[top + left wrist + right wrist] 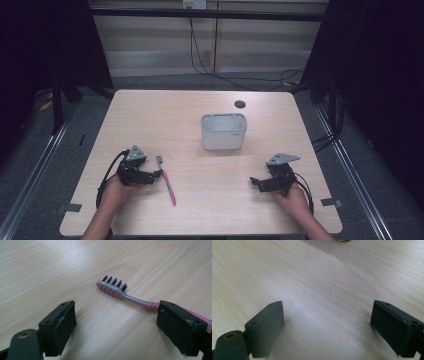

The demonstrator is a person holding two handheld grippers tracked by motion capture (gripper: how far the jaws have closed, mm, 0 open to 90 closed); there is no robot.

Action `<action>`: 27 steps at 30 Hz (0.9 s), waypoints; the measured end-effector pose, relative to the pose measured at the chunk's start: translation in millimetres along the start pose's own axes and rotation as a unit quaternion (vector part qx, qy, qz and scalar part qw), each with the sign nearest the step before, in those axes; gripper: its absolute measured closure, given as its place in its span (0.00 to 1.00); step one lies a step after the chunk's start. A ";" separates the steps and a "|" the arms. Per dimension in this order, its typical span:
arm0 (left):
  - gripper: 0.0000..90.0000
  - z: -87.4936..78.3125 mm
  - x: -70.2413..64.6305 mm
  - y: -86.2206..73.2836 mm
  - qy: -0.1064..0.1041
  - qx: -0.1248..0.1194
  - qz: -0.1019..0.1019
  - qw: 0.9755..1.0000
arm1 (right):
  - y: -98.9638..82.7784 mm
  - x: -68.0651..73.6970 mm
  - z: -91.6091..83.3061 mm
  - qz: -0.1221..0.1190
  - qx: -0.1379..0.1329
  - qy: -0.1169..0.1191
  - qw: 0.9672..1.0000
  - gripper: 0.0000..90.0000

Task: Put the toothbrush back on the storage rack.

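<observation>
A pink and grey toothbrush lies flat on the light wooden worktop, towards the person's left side, its bristled head pointing away from the person and its handle running back towards the near edge. The left tool rests low on the worktop right beside it, held in the person's left hand, with its tips at the upper part of the brush handle. In the left gripper view the toothbrush lies on its side with black bristles up, and its ribbed pink neck passes behind the right-hand jaw; the two black jaws stand wide apart with bare wood between them, and neither pad presses on the brush.

The right tool sits on the worktop well apart from the toothbrush, on the person's right side, held in the right hand and pointing inward towards the middle. In the right gripper view its jaws are spread wide too, with nothing between them but wood grain.

Farther back, near the middle of the worktop, stands a white rectangular container with rounded corners, open at the top. A small dark round spot lies on the worktop behind it, near the far edge.
</observation>
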State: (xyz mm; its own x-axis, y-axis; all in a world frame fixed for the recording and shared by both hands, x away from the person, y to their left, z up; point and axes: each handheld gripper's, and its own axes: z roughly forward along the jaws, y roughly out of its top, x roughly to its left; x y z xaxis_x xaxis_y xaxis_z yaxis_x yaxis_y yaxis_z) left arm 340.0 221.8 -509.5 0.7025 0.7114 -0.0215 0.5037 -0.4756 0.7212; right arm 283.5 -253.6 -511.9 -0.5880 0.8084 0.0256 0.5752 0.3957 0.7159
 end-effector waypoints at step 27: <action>0.49 -12.9 -0.8 59.2 0.010 0.219 -0.262 0.940 | -0.6 1.0 -0.2 0.002 -0.002 -0.005 1.000 0.12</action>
State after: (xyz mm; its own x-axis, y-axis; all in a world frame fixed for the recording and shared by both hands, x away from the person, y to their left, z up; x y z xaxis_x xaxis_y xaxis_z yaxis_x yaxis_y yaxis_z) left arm 362.8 199.7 -457.8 0.2926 0.9148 -0.2784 0.9397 -0.2212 0.2609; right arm 282.4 -253.1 -512.1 -0.5799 0.8144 0.0225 0.5762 0.3906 0.7179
